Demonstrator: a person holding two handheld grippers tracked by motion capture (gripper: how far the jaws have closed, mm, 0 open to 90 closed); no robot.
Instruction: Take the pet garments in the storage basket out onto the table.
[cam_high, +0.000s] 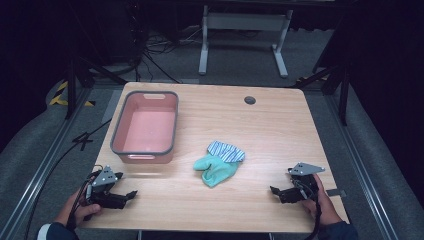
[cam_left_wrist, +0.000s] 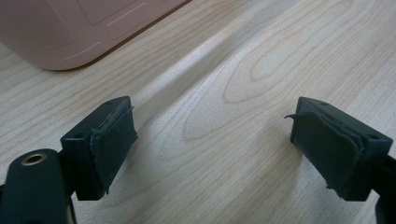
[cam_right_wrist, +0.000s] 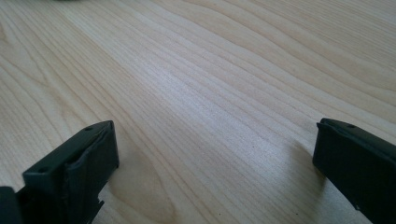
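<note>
Both claws rest wide open and empty at the near edge of the surface.

The left claw (cam_high: 131, 194) has the pink bin (cam_high: 145, 128) just ahead; a careless sweep could knock it. Between the claws, well ahead, lies a crumpled teal and striped cloth (cam_high: 220, 162), probably socks, which could snag or drag. The right claw (cam_high: 273, 190) has bare wood before it.

1. Left gripper (cam_high: 131, 194): black, grey three-cornered plate on top, worn dark pads (cam_left_wrist: 112, 140), brass-ringed hole.
2. Right gripper (cam_high: 273, 190): black, grey plate, trailing black cable.
3. Dark blue sleeves (cam_high: 336, 231).
</note>
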